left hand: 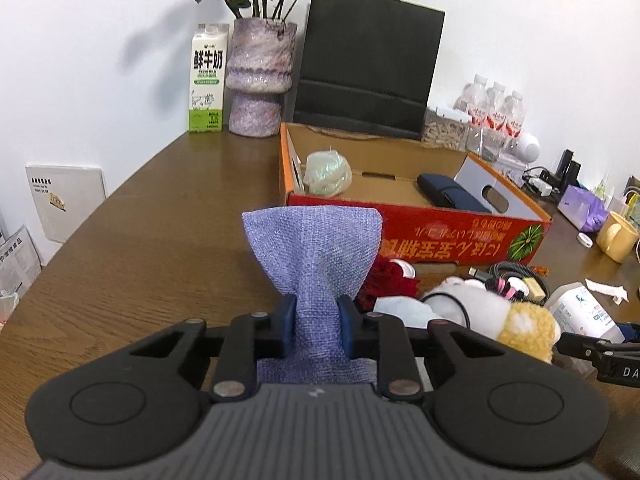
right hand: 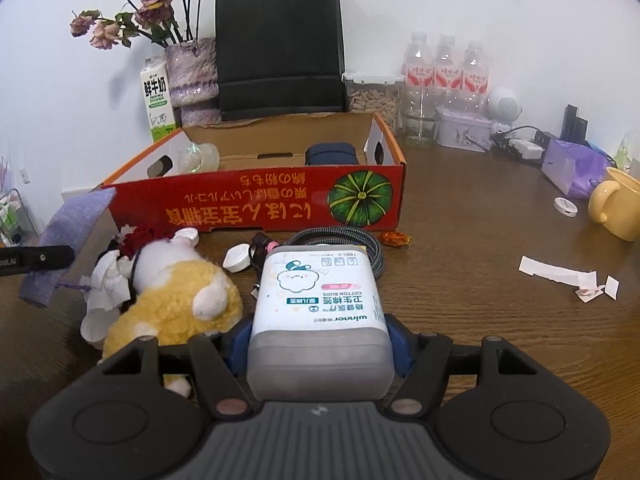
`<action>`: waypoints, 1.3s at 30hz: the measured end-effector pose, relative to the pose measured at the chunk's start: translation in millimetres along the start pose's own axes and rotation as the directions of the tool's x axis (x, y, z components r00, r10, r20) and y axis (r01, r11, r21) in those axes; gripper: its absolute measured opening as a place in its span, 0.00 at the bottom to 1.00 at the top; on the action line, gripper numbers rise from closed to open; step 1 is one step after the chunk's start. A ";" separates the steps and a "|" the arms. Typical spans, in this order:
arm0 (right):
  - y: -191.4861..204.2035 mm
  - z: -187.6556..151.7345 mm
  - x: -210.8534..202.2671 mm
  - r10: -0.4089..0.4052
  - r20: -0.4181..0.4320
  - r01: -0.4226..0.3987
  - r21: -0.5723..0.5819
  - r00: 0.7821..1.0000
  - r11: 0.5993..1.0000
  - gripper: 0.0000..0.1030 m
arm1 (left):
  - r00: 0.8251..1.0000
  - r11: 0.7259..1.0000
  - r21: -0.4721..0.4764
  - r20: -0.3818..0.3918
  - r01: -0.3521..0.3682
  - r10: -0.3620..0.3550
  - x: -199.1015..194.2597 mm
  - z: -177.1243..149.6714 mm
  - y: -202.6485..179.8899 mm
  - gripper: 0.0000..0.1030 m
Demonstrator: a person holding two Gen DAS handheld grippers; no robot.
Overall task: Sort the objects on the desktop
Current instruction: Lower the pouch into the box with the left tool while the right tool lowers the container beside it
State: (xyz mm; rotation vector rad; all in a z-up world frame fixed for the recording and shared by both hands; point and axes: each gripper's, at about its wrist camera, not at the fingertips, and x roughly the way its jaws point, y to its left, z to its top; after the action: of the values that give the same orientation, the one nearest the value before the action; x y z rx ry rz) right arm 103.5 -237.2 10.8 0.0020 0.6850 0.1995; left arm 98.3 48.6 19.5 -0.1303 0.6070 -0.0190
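My left gripper (left hand: 318, 330) is shut on a blue woven cloth (left hand: 316, 252), held above the brown table in front of the red cardboard box (left hand: 440, 232); the cloth also shows at the left of the right wrist view (right hand: 76, 220). My right gripper (right hand: 320, 346) is shut on a white cotton-bud box (right hand: 318, 304), low over the table in front of the red box (right hand: 256, 208). The red box holds a pale plastic wad (left hand: 328, 172) and a dark blue case (left hand: 452, 196). A yellow and white plush toy (right hand: 172, 300) lies left of the cotton-bud box.
Crumpled tissue (right hand: 106, 284), a red flower (right hand: 142, 240), bottle caps (right hand: 236, 258) and a coiled cable (right hand: 344, 236) lie by the plush. A yellow mug (right hand: 618, 204), paper scraps (right hand: 560, 274) and purple tissue pack (right hand: 572, 168) sit right. Milk carton (left hand: 206, 80), vase (left hand: 258, 80), black bag (left hand: 368, 64), bottles (right hand: 446, 68) line the wall.
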 end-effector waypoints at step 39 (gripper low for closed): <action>17.4 135.4 45.6 0.046 0.246 -0.029 -0.074 0.968 0.997 0.63 | 0.988 0.998 -0.016 0.140 0.066 -0.063 48.7 97.1 -22.7 0.17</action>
State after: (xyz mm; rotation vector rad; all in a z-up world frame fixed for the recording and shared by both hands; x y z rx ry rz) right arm 219.9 -203.1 88.3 -0.0273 0.4289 0.2549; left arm 194.1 34.6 73.7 -0.1695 0.4630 -0.0663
